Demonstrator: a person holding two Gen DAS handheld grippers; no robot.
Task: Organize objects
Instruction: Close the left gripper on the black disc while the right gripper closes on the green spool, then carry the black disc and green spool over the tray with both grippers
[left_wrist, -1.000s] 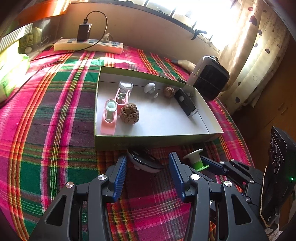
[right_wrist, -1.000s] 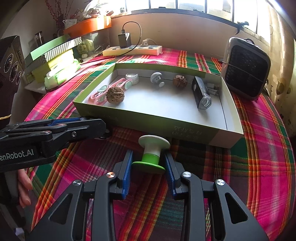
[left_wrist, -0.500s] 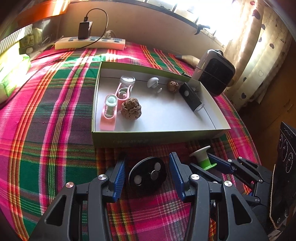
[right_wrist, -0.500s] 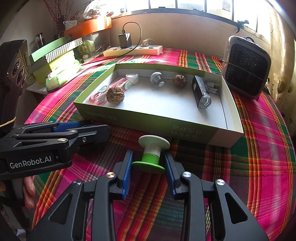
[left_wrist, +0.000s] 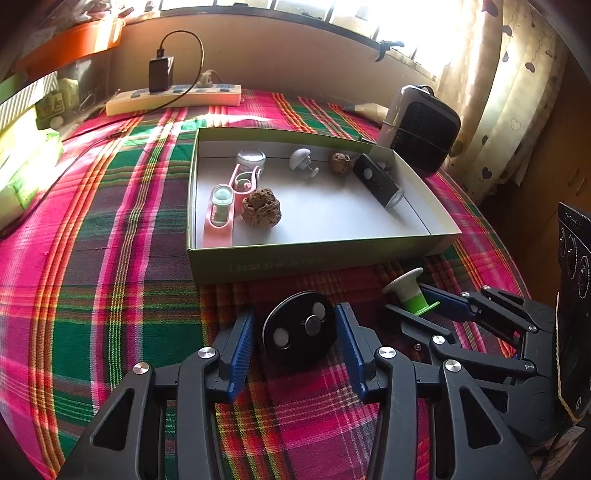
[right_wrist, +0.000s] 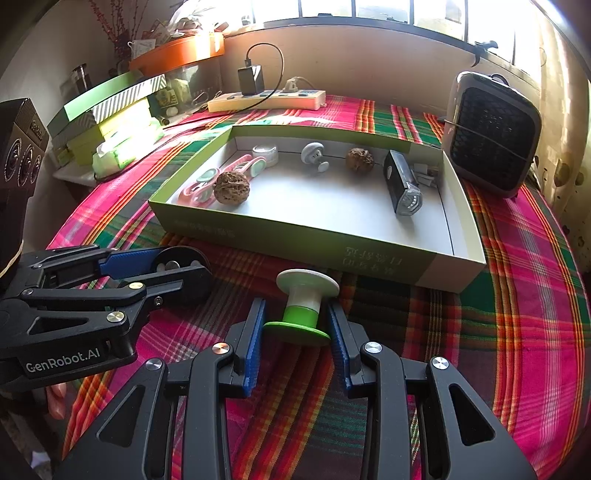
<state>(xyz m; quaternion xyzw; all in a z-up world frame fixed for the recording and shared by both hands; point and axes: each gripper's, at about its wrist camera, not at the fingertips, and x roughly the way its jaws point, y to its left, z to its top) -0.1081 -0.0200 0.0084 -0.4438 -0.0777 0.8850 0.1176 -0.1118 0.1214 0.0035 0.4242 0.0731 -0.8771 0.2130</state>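
Here, just in front of the green box (left_wrist: 317, 258), the left gripper (left_wrist: 295, 328) pinches a black disc (left_wrist: 300, 329); beside it, the right gripper (right_wrist: 295, 325) clamps a green-and-white spool (right_wrist: 301, 308).

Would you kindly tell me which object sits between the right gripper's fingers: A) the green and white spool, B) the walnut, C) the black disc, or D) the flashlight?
A: the green and white spool stands between the right gripper fingers, on the cloth in front of the box.
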